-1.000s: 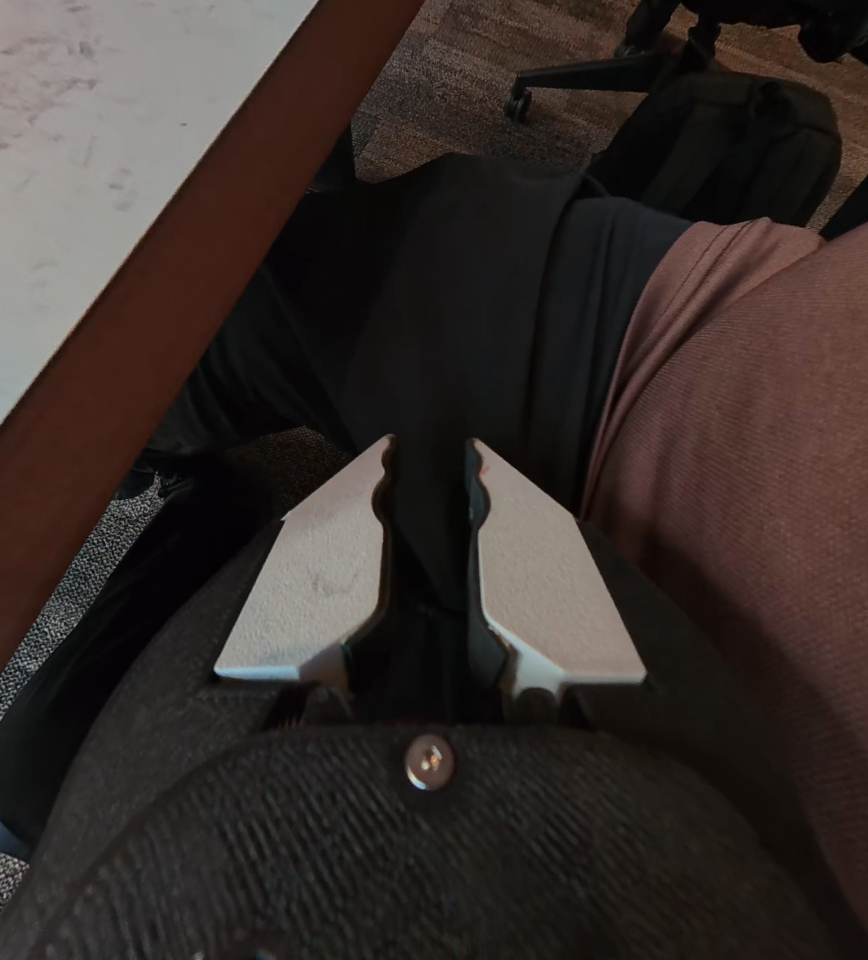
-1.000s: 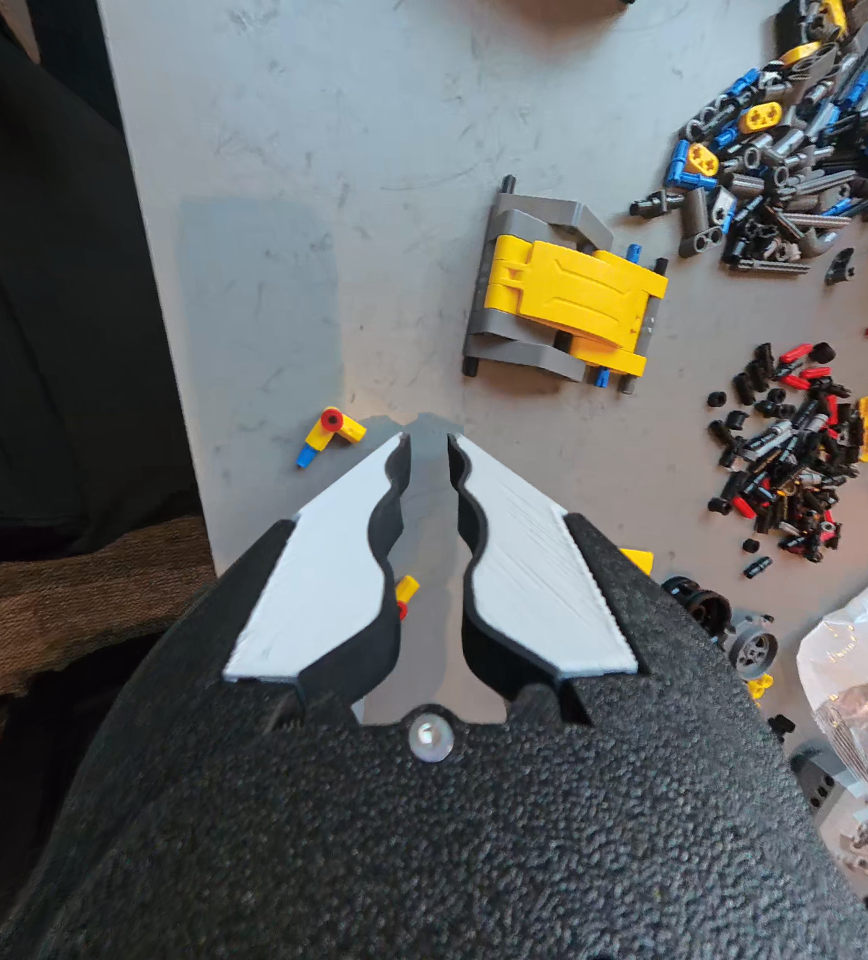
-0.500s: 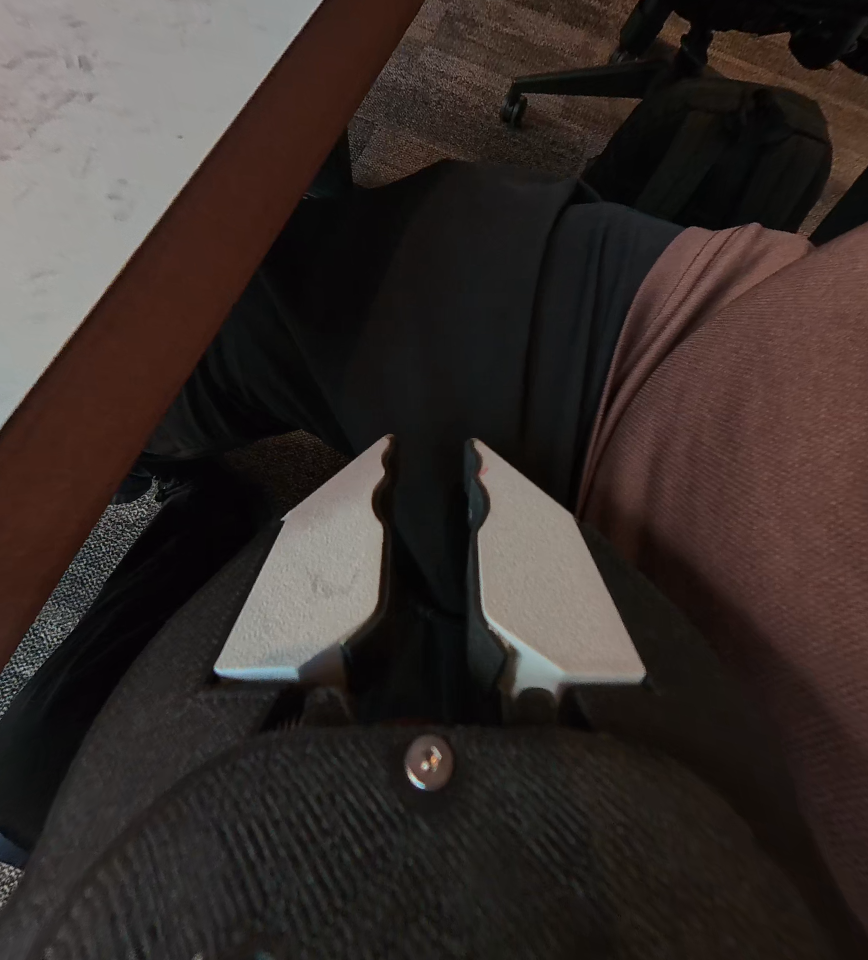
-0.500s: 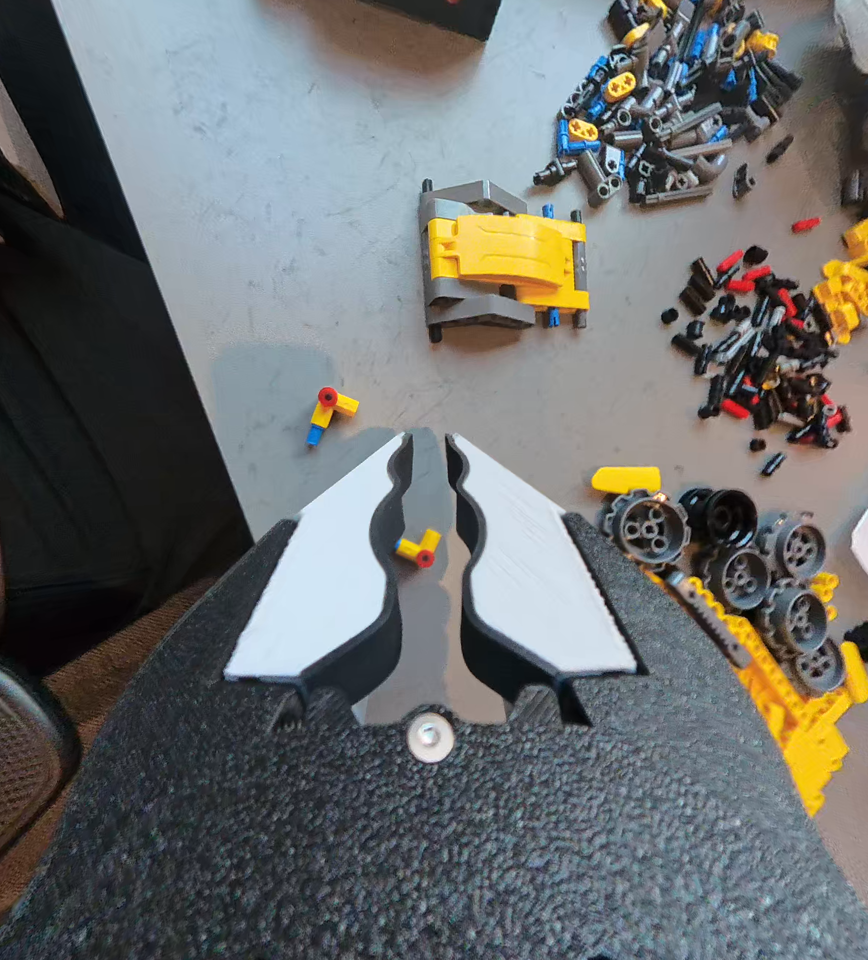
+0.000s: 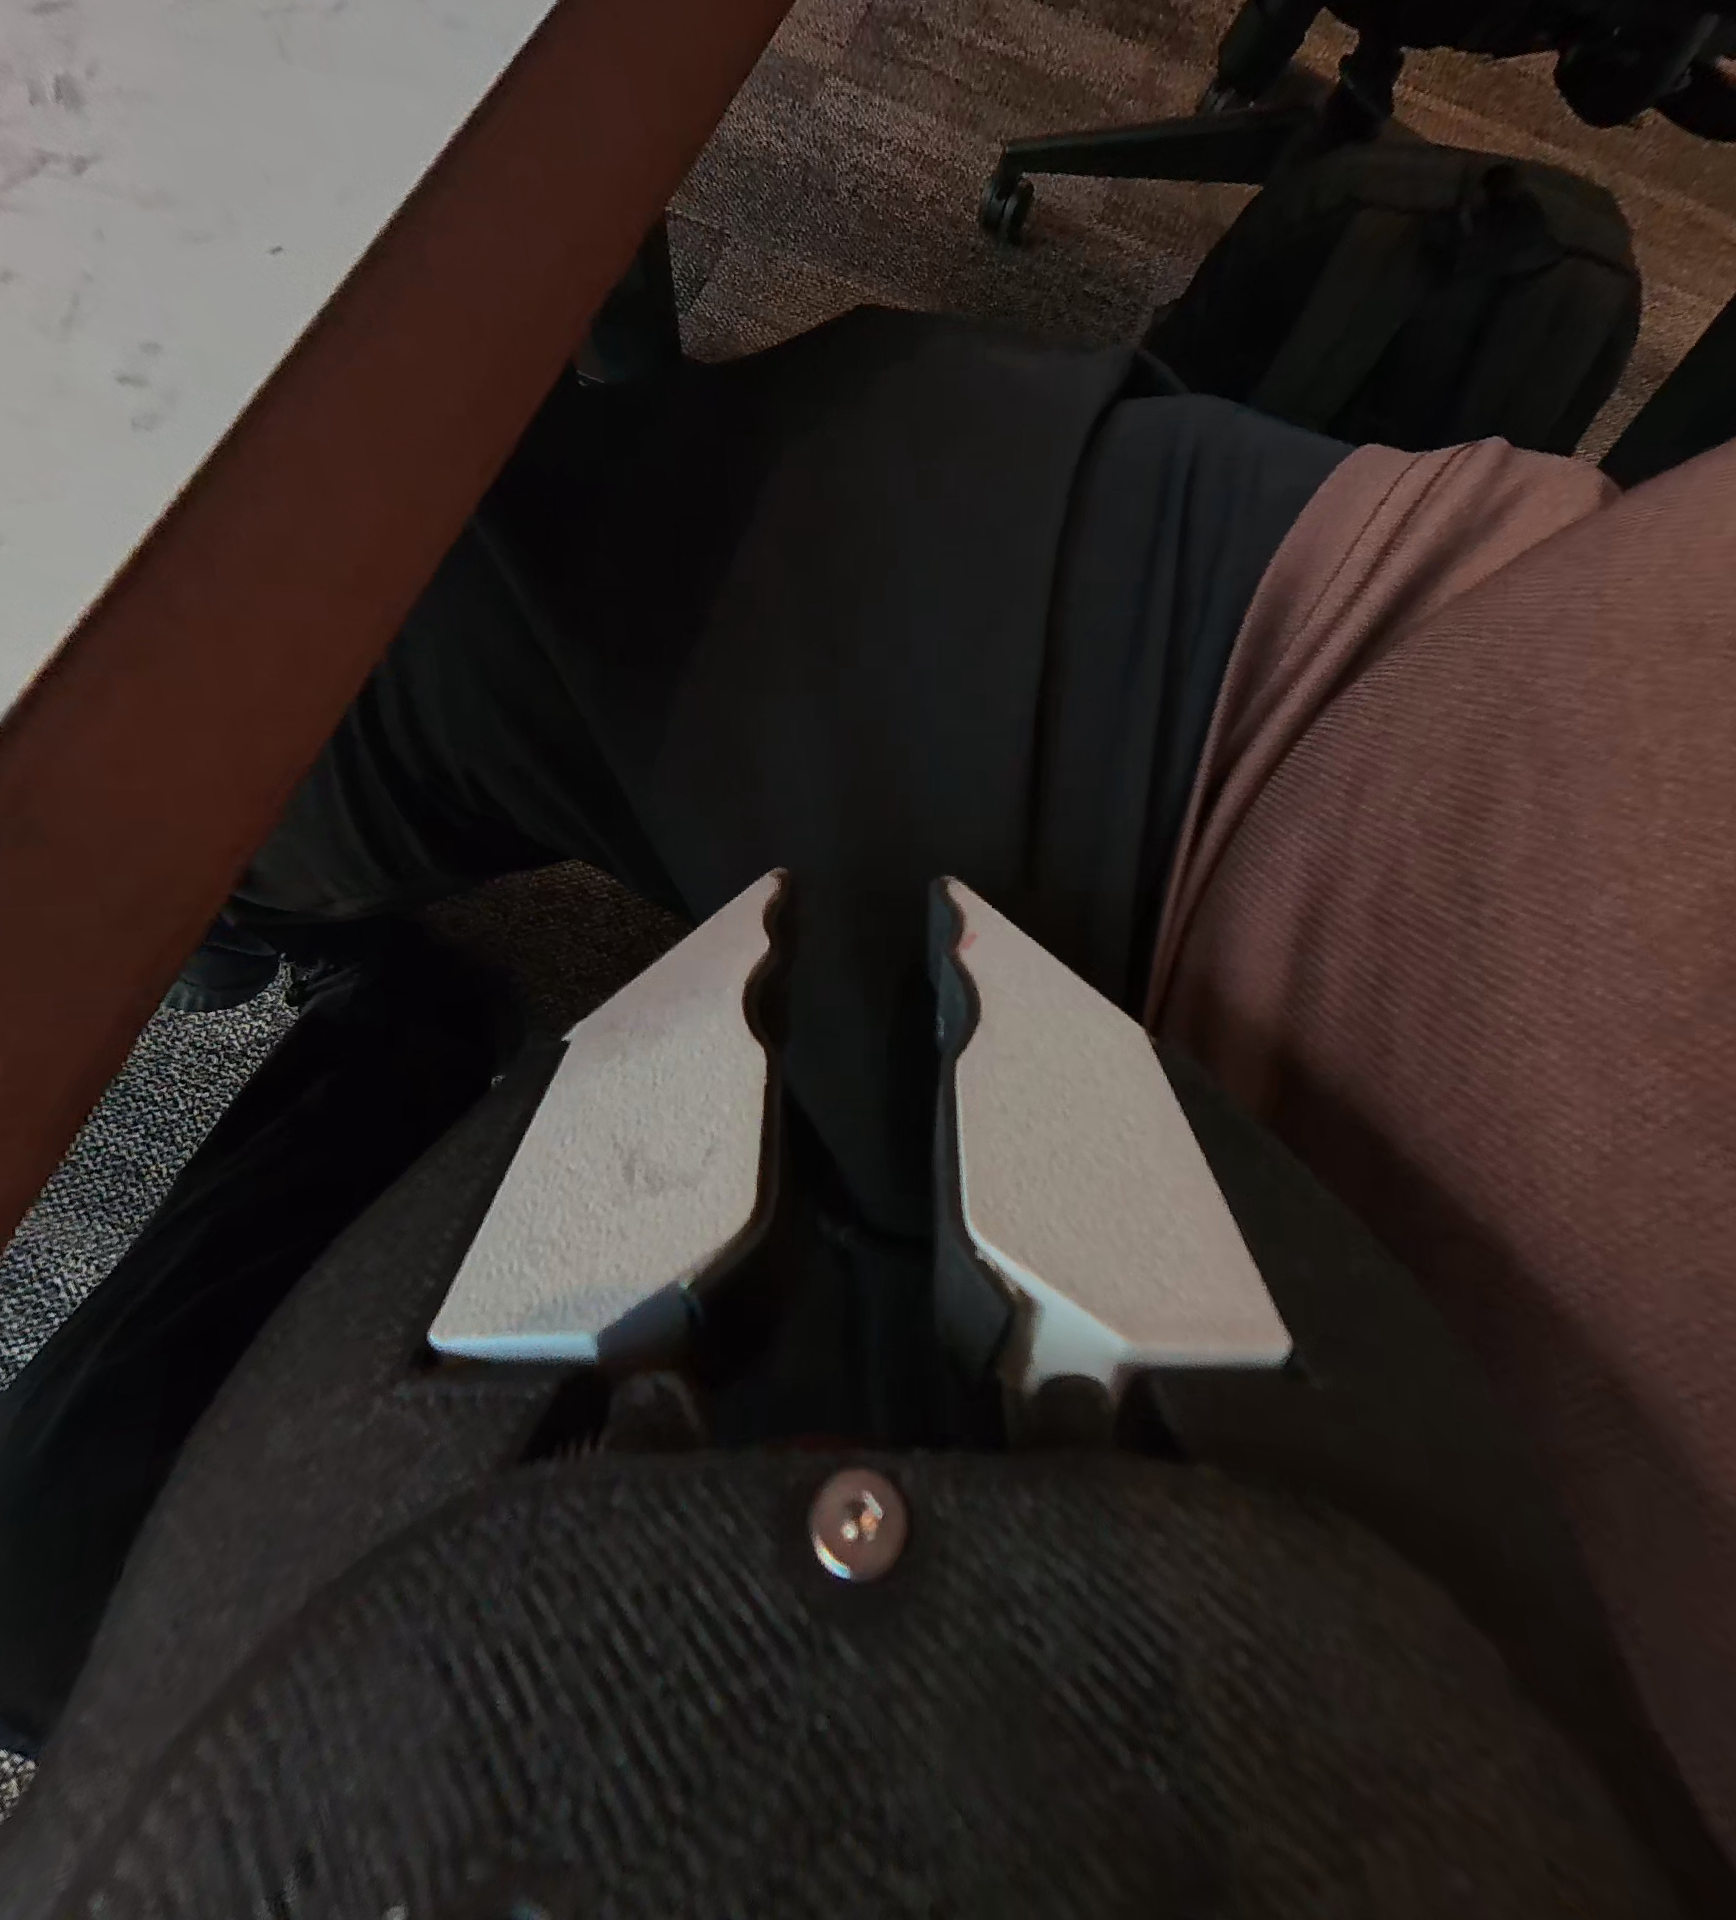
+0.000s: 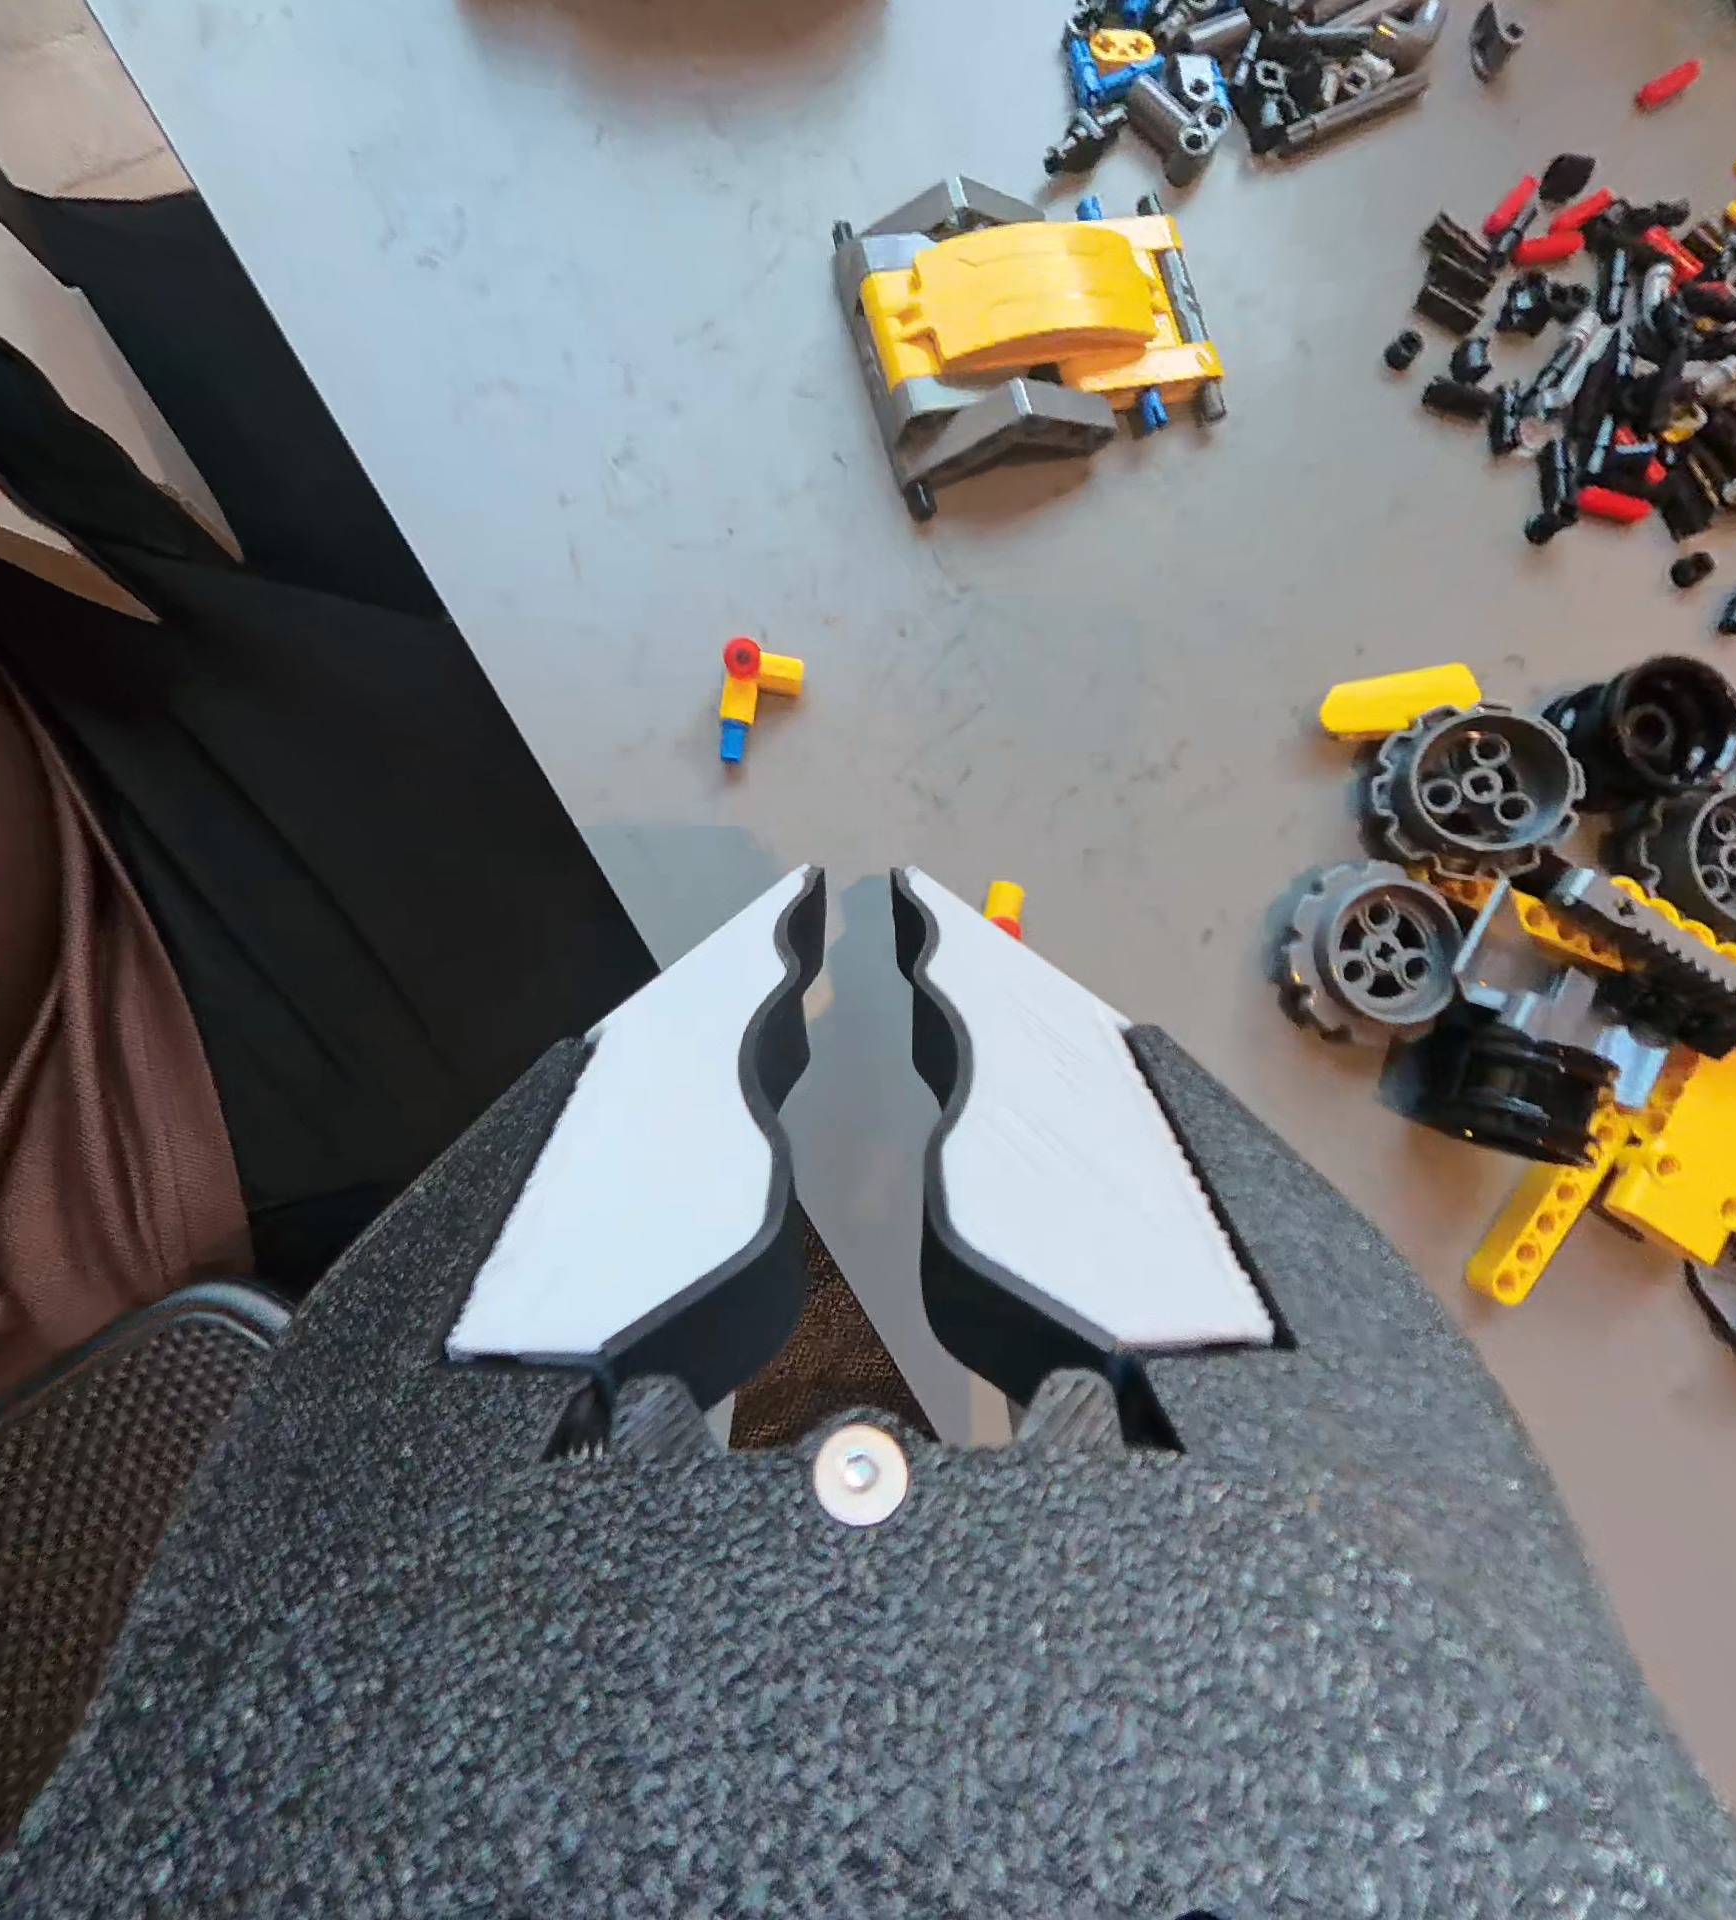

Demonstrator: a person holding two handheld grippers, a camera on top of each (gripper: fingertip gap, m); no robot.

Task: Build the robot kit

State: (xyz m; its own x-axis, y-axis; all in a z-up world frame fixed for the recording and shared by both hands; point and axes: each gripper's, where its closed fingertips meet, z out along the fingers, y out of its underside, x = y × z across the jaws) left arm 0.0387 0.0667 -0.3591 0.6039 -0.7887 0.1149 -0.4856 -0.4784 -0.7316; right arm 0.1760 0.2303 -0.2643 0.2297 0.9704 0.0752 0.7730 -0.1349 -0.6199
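Observation:
My right gripper (image 6: 857, 878) hovers over the near edge of a grey table (image 6: 583, 312), jaws a narrow gap apart and empty. A small yellow and red piece (image 6: 1001, 899) peeks out beside its right fingertip. A small yellow, red and blue elbow piece (image 6: 755, 686) lies just ahead. A yellow and grey sub-assembly (image 6: 1030, 332) lies farther off. My left gripper (image 5: 859, 883) is below the table's edge, pointing at a person's dark trousers (image 5: 895, 623), jaws slightly apart and empty.
Dark grey wheels (image 6: 1466, 790) and a part-built yellow model (image 6: 1622, 1091) lie at the right, with piles of small parts (image 6: 1622, 364) behind. The left wrist view shows the table's brown edge (image 5: 272, 571), a brown shirt (image 5: 1518, 935), a black bag (image 5: 1415, 312) and a chair base (image 5: 1155, 145). Tip to tip, the grippers are about 25 centimetres apart.
My right gripper has drawn back toward the table's near edge. The small yellow and red piece seen between its fingers now sits by the right fingertip. My left gripper has barely moved.

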